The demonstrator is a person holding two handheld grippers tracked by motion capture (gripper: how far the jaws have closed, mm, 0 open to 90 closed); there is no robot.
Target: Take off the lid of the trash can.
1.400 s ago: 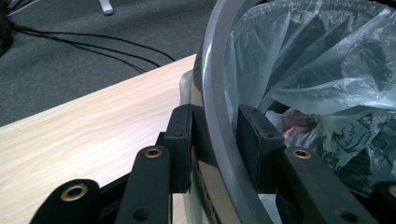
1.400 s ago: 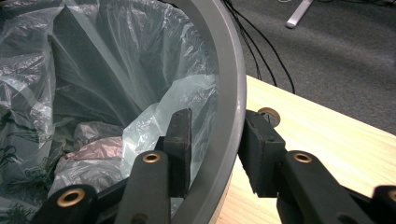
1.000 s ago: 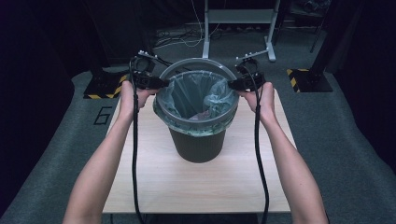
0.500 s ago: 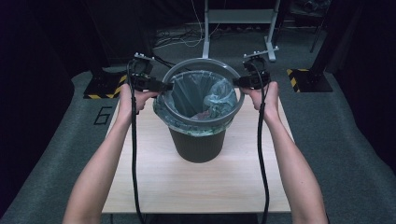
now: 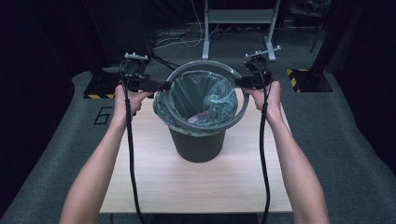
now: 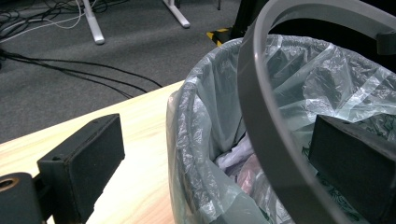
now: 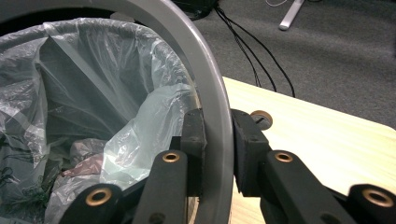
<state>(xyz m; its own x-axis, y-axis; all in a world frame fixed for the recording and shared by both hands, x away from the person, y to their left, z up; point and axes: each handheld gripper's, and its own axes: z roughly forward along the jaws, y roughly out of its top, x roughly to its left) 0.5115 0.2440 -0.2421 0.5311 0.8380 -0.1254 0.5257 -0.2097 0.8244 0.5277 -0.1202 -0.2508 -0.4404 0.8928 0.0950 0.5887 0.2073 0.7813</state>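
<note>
A dark grey bin [image 5: 198,145] lined with a pale green plastic bag [image 5: 201,92] stands on the wooden table [image 5: 187,186]. A grey ring [image 5: 205,127] hovers tilted just above the bin's rim, off the bag. My right gripper [image 5: 239,82] is shut on the ring's right side; its pads [image 7: 194,135] clamp the ring [image 7: 205,79] from both sides. My left gripper [image 5: 164,86] is at the ring's left side. Its jaws stand wide apart around the ring [image 6: 261,116], not pinching it. Crumpled rubbish [image 5: 201,116] lies in the bag [image 6: 196,130].
The bin stands at the table's far middle, with bare wood in front of it and to both sides. Beyond the table are grey carpet, loose cables [image 5: 173,39] and a white stand's legs [image 5: 238,18]. Yellow-black floor markers [image 5: 303,79] lie at the back.
Both grippers have risen, and the grey ring has come up off the bin's rim. It now hangs above the bag's folded edge.
</note>
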